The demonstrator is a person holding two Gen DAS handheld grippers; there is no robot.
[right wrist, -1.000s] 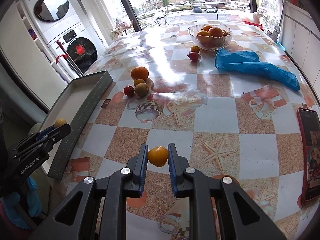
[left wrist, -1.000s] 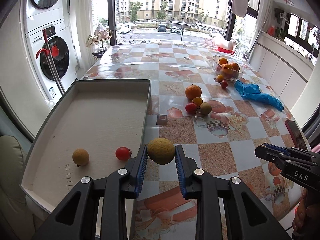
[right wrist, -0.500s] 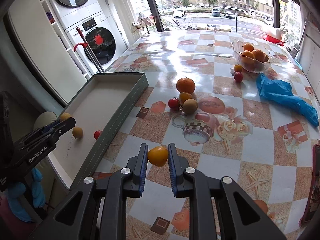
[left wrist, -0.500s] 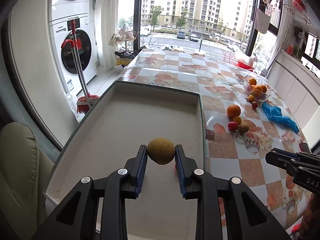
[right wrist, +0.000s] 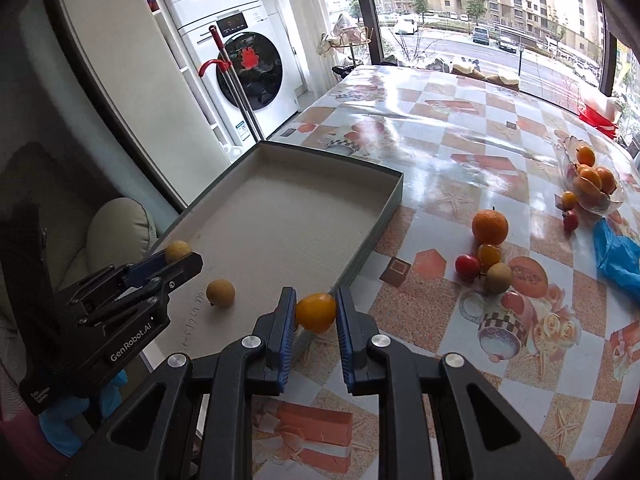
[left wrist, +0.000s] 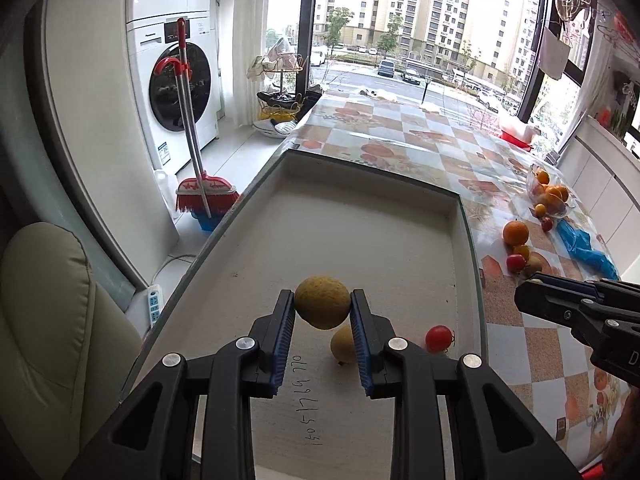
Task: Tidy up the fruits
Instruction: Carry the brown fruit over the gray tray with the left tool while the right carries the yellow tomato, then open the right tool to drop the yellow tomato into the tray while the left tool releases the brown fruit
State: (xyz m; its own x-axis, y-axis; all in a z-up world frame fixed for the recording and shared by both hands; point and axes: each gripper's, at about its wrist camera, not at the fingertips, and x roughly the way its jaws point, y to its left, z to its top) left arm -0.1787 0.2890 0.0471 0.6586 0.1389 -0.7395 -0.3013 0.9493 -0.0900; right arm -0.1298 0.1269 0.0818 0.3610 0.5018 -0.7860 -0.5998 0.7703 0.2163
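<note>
1. Blocking part of the view, the left tongs [left wrist: 323, 316] cover one side of a tan round fruit [left wrist: 343, 345] that lies on the tray floor just beneath their tips; in the right wrist view that fruit [right wrist: 220, 292] shows whole, beside handwriting too small to read.
2. The small red tomato [left wrist: 439, 338] in the tray shows only in the left wrist view, just right of the left tongs; in the right wrist view the right tongs and their load hide it.
3. The right tongs [left wrist: 528, 300] enter the left wrist view from the right edge, cut off, and what they carry cannot be made out there.
4. The left tongs are clamped on a yellowish-brown fruit [left wrist: 322, 302], held above the tray floor; it is nearly round, so no long axis can be told.
5. The right tongs [right wrist: 316, 314] are clamped on a small orange fruit [right wrist: 315, 313], slightly wider than tall, over the tray's near right edge.
6. The shallow grey tray [right wrist: 384, 216] on the table [right wrist: 460, 152] holds the tan fruit and the tomato.
7. Far ahead and right of the right tongs, a glass bowl [right wrist: 600, 200] holds several orange fruits.
8. Between the bowl and those tongs, a large orange [right wrist: 489, 227] and three smaller fruits sit loose on the table.
</note>
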